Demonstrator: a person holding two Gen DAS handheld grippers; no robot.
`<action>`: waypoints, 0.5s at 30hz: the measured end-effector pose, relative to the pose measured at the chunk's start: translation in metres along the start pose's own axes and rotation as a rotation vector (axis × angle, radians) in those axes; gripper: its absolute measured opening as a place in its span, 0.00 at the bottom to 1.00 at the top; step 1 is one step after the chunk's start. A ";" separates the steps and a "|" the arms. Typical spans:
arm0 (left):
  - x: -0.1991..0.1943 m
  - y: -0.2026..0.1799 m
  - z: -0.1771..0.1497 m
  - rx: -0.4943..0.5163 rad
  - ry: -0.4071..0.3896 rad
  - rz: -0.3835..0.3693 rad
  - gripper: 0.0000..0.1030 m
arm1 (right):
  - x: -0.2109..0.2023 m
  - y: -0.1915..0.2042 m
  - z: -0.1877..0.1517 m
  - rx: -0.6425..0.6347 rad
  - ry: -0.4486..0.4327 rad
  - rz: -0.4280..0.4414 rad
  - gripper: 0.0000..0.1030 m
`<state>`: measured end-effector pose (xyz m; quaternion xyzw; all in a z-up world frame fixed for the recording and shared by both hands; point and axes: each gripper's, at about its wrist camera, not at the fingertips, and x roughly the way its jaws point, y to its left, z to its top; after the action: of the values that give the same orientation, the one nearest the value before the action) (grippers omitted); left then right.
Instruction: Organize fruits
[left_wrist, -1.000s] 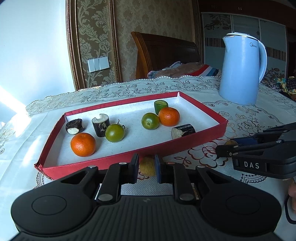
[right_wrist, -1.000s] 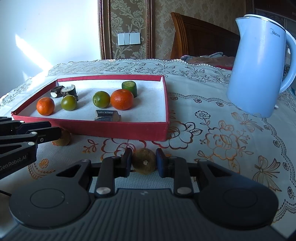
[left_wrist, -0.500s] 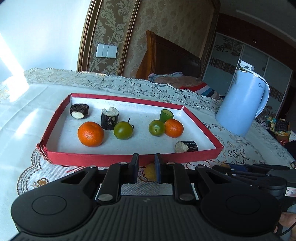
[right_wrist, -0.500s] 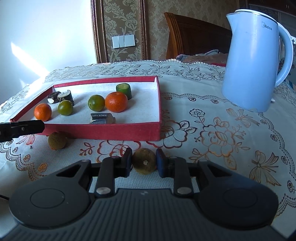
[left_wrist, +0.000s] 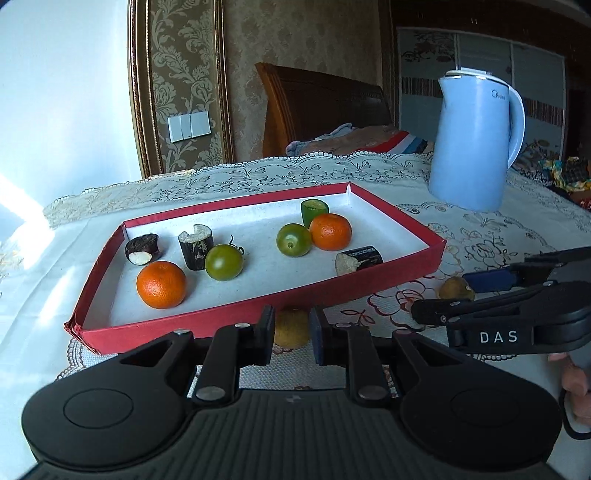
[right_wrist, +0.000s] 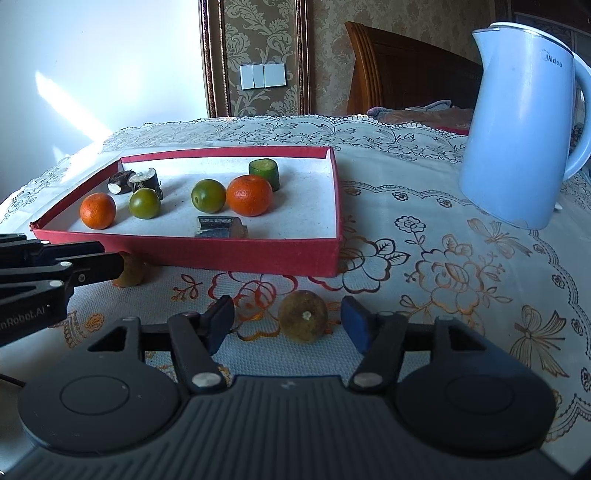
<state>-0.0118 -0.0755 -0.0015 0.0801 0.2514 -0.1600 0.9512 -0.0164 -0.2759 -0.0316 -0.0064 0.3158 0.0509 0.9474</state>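
A red tray (left_wrist: 258, 310) (right_wrist: 236, 254) holds two oranges (left_wrist: 161, 284), two green fruits (left_wrist: 224, 262), a green cylinder and dark cut pieces. My left gripper (left_wrist: 292, 325) is narrowed around a yellow-brown fruit (left_wrist: 291, 328) on the tablecloth in front of the tray; whether the pads touch it is unclear. It also shows in the right wrist view (right_wrist: 129, 273). My right gripper (right_wrist: 288, 321) is open around another brown fruit (right_wrist: 303, 321) that lies on the cloth, pads apart from it. That fruit also shows in the left wrist view (left_wrist: 456, 290).
A light blue kettle (left_wrist: 476, 147) (right_wrist: 517, 129) stands on the table to the right of the tray. A lace tablecloth (right_wrist: 443, 258) covers the table. A wooden chair and wall stand behind.
My right gripper has opened and let go of the brown fruit, which now rests on the cloth. My left gripper has swung back beside the right gripper, still around its fruit.
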 end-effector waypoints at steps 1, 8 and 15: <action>0.002 -0.002 0.000 0.011 -0.002 0.011 0.19 | 0.001 0.000 0.000 -0.002 0.003 -0.003 0.59; 0.003 -0.001 -0.002 0.014 -0.002 0.021 0.18 | -0.001 0.000 0.000 -0.002 -0.007 -0.020 0.26; -0.003 0.000 -0.004 0.019 -0.032 0.041 0.10 | -0.004 -0.001 -0.001 0.002 -0.026 -0.019 0.25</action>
<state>-0.0162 -0.0735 -0.0030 0.0915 0.2328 -0.1443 0.9574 -0.0202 -0.2770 -0.0299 -0.0079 0.3034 0.0419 0.9519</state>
